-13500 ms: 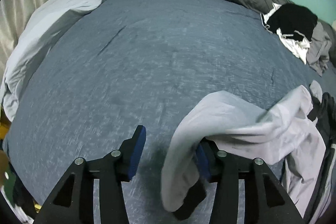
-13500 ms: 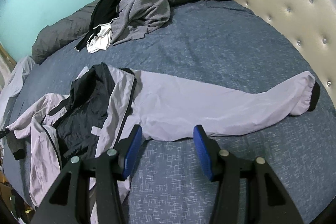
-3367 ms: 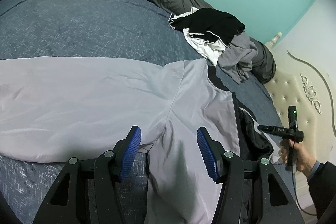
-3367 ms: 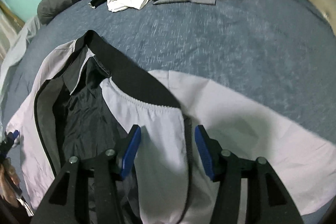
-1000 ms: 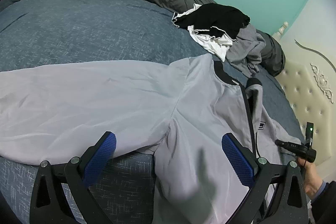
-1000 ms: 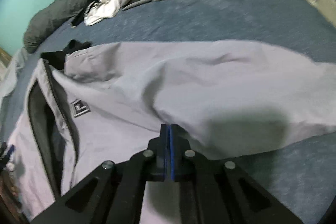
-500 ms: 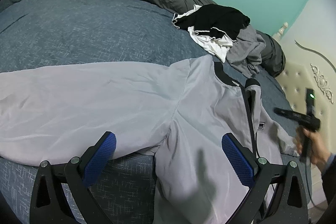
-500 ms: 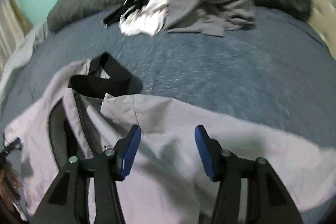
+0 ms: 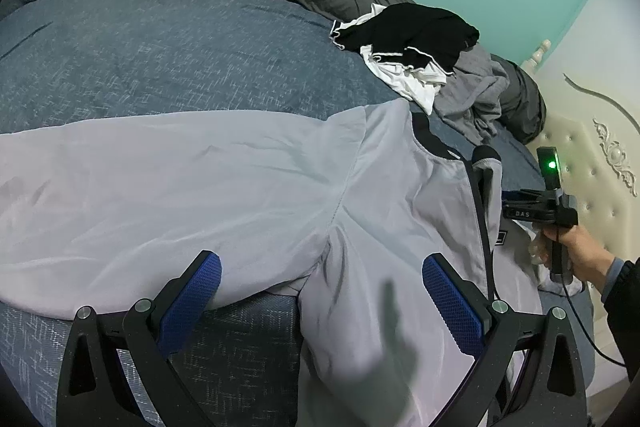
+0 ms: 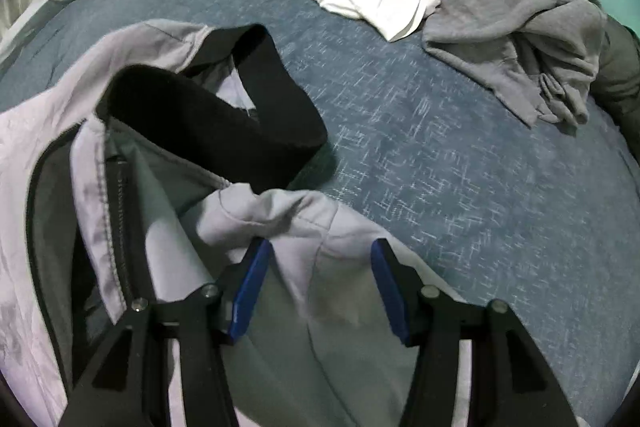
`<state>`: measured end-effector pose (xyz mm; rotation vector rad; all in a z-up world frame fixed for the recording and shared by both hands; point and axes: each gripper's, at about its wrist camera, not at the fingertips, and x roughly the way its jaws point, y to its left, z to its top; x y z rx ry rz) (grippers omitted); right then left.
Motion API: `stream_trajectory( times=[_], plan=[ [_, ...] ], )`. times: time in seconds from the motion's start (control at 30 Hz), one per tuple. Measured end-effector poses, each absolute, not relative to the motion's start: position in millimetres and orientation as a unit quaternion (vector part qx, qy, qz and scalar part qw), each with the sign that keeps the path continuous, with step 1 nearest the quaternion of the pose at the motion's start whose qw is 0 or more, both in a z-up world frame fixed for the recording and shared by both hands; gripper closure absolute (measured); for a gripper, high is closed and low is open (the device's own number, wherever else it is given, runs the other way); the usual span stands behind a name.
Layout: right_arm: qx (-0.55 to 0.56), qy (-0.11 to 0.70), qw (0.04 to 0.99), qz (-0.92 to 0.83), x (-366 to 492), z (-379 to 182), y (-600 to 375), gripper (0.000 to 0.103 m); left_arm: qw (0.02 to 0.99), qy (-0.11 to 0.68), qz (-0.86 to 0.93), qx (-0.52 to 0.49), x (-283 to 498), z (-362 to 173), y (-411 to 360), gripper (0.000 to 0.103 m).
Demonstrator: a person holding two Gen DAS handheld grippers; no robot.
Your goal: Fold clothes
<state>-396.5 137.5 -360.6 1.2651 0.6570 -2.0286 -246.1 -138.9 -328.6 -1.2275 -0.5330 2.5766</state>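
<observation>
The right gripper has shifted to the jacket shoulder by the black collar, its fingers just closing partway around fabric, likely to fold it; the left gripper hovers with fingers wide, holding nothing.

The left gripper hovers, jaws wide apart, above the pale grey nylon jacket spread flat on the blue woven bedspread. At the right edge, a hand holds the right gripper near the jacket's black collar.
</observation>
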Motion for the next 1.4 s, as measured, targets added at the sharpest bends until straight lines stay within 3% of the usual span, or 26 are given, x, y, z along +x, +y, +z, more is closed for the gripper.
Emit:
stream_trajectory(
  times=[0.03,0.13,0.27,0.47,0.83,0.93,1.03,1.17,1.4],
  plan=[
    [0.482,0.251,0.324,-0.775,-396,-361,137,0.069,0.119,-0.182,0.881,-0.421,-246,-329,-139,0.0],
    [0.478,0.253,0.321,-0.777,-394,-364,135,0.091,0.12,-0.178,0.881,-0.422,-246,-330,-137,0.0],
    [0.468,0.232,0.311,-0.794,-396,-356,142,0.099,0.119,-0.176,0.882,-0.421,-245,-329,-136,0.0],
    [0.443,0.225,0.27,-0.825,-407,-334,157,0.1,0.12,-0.174,0.882,-0.422,-245,-329,-136,0.0],
    [0.442,0.208,0.087,-0.868,-465,-310,220,0.1,0.118,-0.174,0.881,-0.423,-248,-330,-137,0.0],
    [0.488,0.199,0.086,-0.845,-473,-333,221,0.1,0.118,-0.172,0.881,-0.425,-249,-331,-136,0.0],
    [0.439,0.204,0.079,-0.871,-457,-321,218,0.091,0.119,-0.17,0.881,-0.426,-249,-331,-136,0.0],
    [0.423,0.138,0.119,-0.888,-428,-295,226,0.077,0.125,-0.165,0.881,-0.425,-247,-328,-132,0.0],
    [0.476,0.064,0.238,-0.844,-319,-296,224,0.076,0.141,-0.148,0.886,-0.417,-232,-315,-118,0.0]
  ],
)
